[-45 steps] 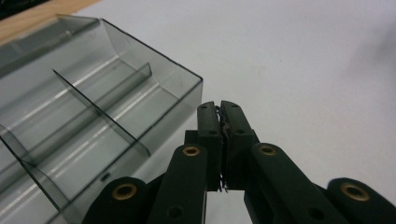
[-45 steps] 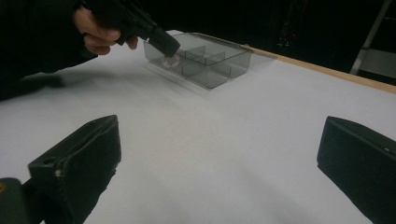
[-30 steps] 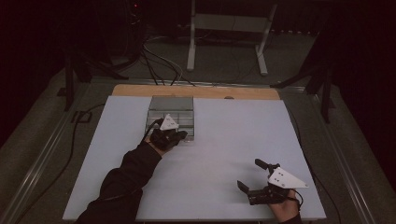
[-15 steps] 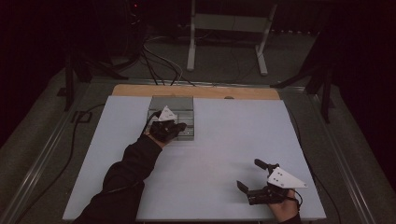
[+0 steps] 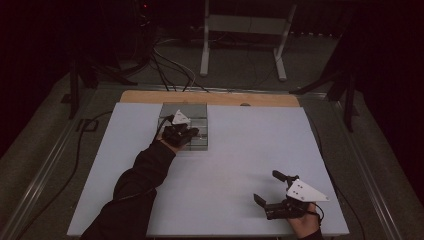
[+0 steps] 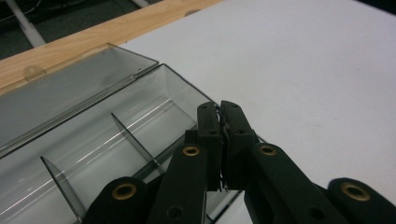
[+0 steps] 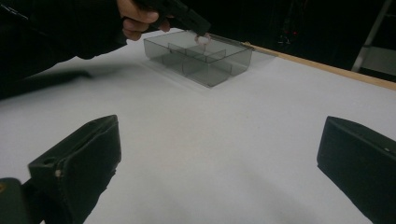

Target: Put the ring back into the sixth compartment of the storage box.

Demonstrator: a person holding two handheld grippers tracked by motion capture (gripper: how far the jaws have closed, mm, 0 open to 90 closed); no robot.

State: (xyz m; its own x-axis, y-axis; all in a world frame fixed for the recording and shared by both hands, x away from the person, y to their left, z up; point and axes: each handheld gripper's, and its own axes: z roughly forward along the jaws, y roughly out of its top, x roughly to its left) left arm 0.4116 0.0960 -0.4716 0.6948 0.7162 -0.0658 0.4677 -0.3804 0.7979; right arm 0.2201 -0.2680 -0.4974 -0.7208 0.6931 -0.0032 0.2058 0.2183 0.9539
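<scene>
a thin clear box, best taken by its wall

the clear plastic compartment box (image 5: 190, 125) sits near the far edge of the white table (image 5: 240, 165), just before the wooden strip (image 5: 210, 98), lid folded back flat. the left gripper (image 6: 220, 140) hangs over its near corner, jaws clenched; in the right gripper view something small and pale seems pinched at the tips, though what it is i cannot tell. the right gripper (image 5: 272, 189) rests well apart, jaws spread, holding nothing. the box looks light, stiff and slick, likely to slide or crack; a grip across one upright outer wall seems safest.
</scene>
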